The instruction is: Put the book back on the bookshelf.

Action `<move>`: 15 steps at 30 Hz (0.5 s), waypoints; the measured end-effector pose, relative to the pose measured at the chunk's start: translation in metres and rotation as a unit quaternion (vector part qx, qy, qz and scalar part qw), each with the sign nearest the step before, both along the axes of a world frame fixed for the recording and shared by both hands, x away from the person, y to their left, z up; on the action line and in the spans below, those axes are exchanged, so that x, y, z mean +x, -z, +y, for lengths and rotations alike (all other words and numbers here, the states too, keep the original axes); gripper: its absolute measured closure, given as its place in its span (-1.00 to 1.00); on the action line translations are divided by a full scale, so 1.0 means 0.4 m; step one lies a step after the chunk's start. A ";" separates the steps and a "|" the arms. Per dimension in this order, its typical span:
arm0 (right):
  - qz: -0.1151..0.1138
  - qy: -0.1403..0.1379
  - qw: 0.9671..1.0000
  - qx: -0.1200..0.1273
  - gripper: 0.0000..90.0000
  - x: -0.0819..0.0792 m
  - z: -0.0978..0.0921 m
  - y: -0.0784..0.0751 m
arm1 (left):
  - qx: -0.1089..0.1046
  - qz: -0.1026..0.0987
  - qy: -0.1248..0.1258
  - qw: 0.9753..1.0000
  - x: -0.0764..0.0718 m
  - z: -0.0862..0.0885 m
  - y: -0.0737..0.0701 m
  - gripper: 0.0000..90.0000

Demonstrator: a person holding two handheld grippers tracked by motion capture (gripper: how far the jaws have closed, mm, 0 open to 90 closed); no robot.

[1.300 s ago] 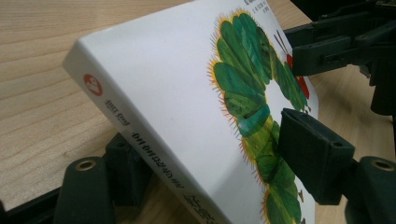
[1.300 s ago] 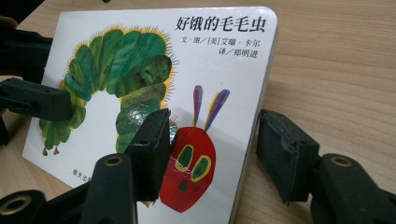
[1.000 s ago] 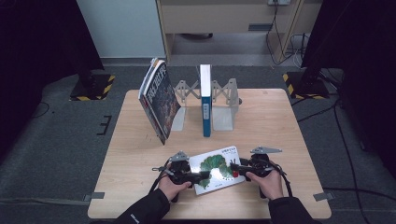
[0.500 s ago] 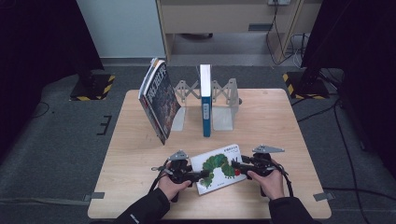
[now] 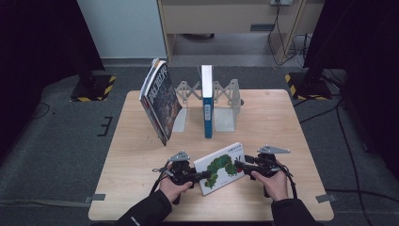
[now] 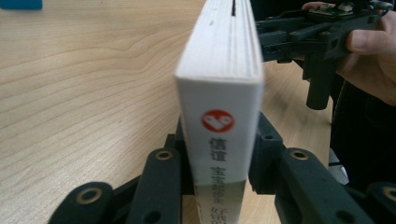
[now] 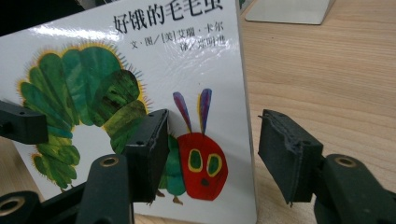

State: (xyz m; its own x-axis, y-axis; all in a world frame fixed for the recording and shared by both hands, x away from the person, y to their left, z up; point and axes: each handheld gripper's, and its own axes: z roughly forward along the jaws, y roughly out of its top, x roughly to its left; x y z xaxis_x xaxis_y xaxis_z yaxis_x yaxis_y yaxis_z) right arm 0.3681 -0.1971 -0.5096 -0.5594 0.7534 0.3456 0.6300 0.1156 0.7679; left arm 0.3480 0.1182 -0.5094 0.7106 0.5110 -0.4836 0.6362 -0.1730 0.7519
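A white caterpillar picture book (image 5: 221,167) sits at the near-centre of the wooden tabletop (image 5: 282,117), between the two hand-held grippers. In the high view its cover faces up and it lies at an angle to the near edge.

The left hand-held gripper (image 5: 200,176) is closed on the book's spine end. In the left gripper view both black jaws press against opposite faces of the book (image 6: 219,112), with the white spine and its red round logo facing the camera.

The right hand-held gripper (image 5: 241,165) is at the opposite end of the book. In the right gripper view its jaws stand apart: the left jaw lies over the cover (image 7: 140,84) near the caterpillar's red head, while the right jaw is past the book's edge, over bare tabletop (image 7: 327,70). This gripper (image 7: 212,156) is open and grips nothing.

Farther back on the tabletop, a dark-covered book (image 5: 160,101) leans tilted against a grey metal bookend (image 5: 181,106). A blue-spined book (image 5: 207,101) stands upright between that bookend and a second bookend (image 5: 226,103).
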 end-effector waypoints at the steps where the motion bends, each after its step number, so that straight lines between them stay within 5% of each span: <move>1: 0.000 0.000 1.000 0.000 -0.05 0.000 0.000 0.000 | -0.002 0.000 0.000 1.000 -0.002 -0.001 -0.003 0.57; 11: -0.008 0.012 1.000 -0.004 -0.14 0.000 -0.013 -0.007 | -0.014 -0.009 -0.009 1.000 -0.014 -0.007 -0.035 0.65; 15: -0.011 0.022 0.999 -0.025 -0.27 0.002 -0.024 -0.007 | -0.017 -0.008 -0.017 1.000 -0.008 0.005 -0.058 0.65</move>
State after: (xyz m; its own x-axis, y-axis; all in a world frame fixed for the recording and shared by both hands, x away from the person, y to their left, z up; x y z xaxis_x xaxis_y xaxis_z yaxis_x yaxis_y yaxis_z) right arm 0.3690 -0.2069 -0.5066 -0.5317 0.7941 0.2946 0.6190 0.1270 0.7750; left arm 0.3446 0.1202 -0.4862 0.7009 0.5181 -0.4902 0.6291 -0.1252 0.7672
